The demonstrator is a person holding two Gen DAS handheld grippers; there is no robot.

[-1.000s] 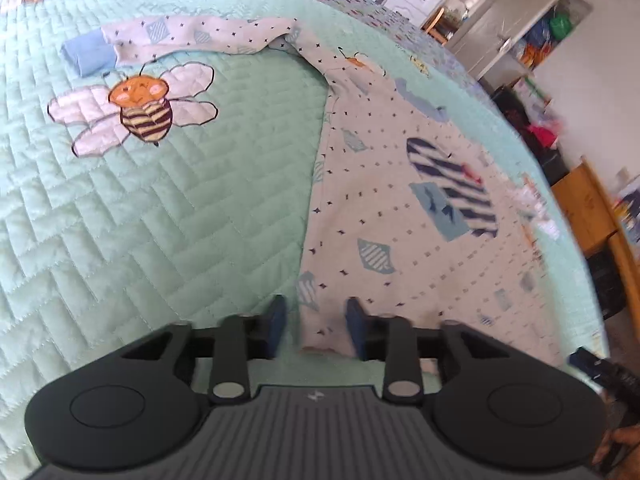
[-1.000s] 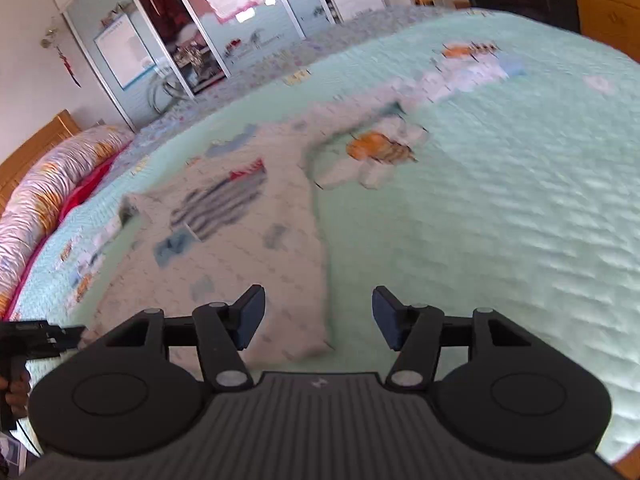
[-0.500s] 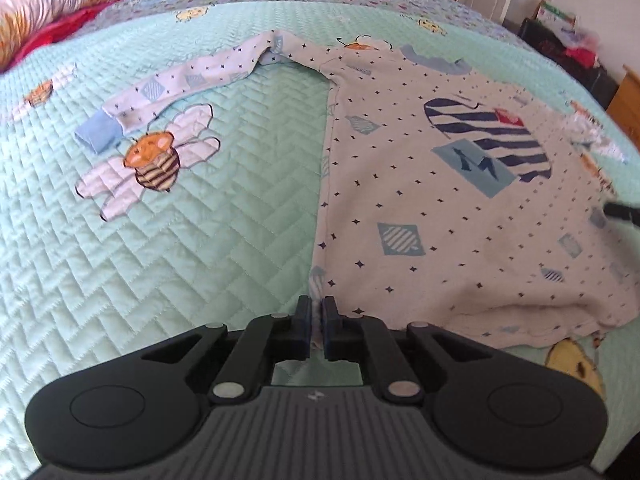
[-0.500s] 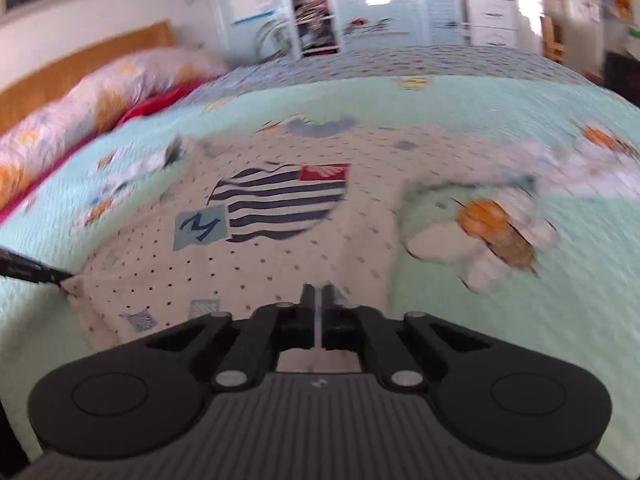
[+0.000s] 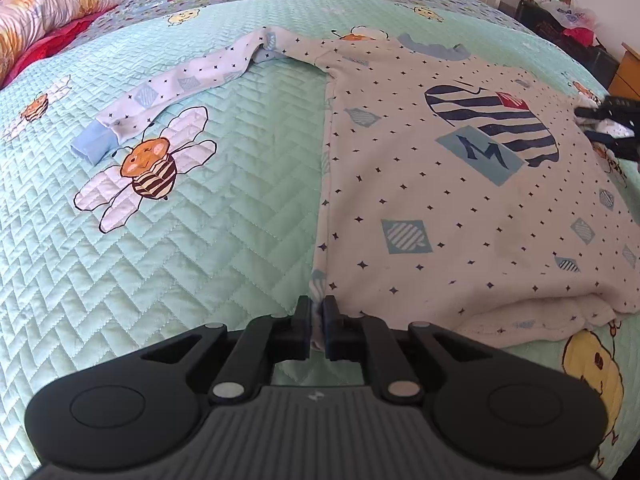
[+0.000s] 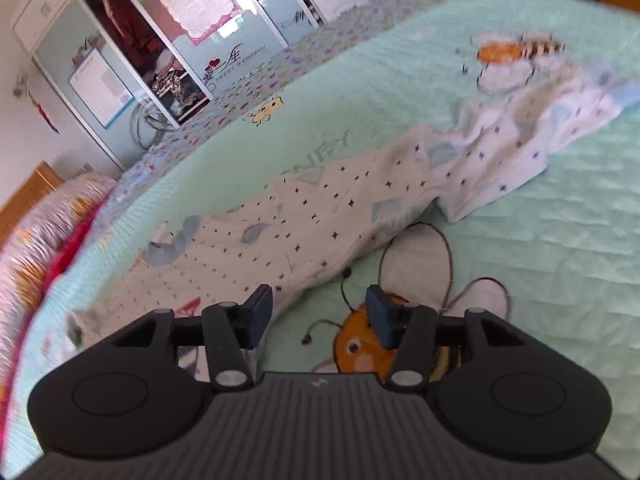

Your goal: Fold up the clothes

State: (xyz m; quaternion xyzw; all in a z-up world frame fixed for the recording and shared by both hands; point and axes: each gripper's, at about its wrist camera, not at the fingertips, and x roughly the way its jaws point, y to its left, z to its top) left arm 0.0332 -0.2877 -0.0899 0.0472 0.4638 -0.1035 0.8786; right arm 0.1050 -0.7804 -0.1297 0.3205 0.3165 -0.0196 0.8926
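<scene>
- Here, a white long-sleeved shirt dotted with small dark stars lies spread flat on a bed's mint-green quilt, its striped chest print facing up.
- The left claw is pinched tight on the shirt's lower corner, with a fold of white fabric showing between its blue pads.
- One sleeve stretches away to the left, its pale blue cuff resting beside a stitched bee on the quilt.
- The right claw has just been opening; its jaws stand apart and grip nothing, poised above the quilt just beside the shirt's edge, over another bee.
- In the left wrist view, the right claw appears dark at the shirt's far side.
- A flowered pillow lies at the bed's head.
</scene>
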